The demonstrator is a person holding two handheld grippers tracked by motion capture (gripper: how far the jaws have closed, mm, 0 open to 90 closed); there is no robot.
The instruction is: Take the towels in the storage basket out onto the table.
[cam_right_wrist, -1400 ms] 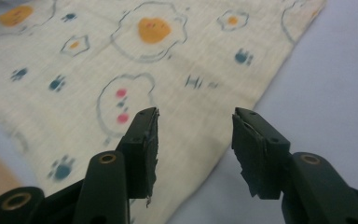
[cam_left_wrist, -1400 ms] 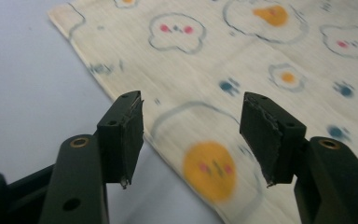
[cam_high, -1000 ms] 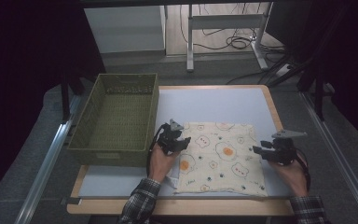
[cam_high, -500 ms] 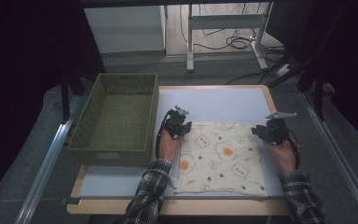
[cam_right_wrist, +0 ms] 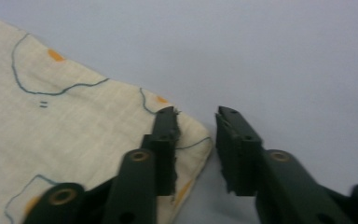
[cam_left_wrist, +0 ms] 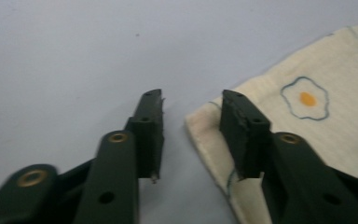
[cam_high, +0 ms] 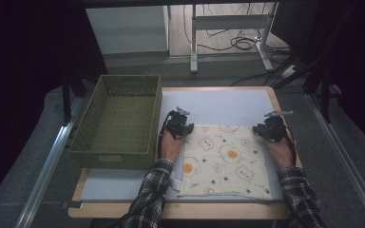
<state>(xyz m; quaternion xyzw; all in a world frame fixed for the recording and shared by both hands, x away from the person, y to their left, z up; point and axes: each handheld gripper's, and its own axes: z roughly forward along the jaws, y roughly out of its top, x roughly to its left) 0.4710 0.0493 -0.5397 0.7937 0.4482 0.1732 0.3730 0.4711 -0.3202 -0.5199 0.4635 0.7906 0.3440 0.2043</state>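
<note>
A cream cloth [cam_high: 223, 159] printed with fried eggs lies flat on the pale blue table mat [cam_high: 218, 107]. My left gripper [cam_high: 179, 124] is at the cloth's far left corner [cam_left_wrist: 200, 122], open, its jaws straddling that corner low over the mat. My right gripper [cam_high: 268, 128] is at the far right corner [cam_right_wrist: 193, 140], also open, one jaw over the cloth and the other over bare mat. In the left gripper view the left gripper [cam_left_wrist: 192, 122] holds nothing. In the right gripper view the right gripper [cam_right_wrist: 196, 140] holds nothing.
A green woven basket [cam_high: 119, 121] stands empty at the table's left side, close to my left hand. The wooden table edge [cam_high: 180, 209] runs along the front. Beyond the table are desk legs and cables [cam_high: 237, 42] on the floor.
Both grippers have moved forward from the cloth's middle sides to its two far corners and have come down close to the mat. The cloth has stayed flat.
</note>
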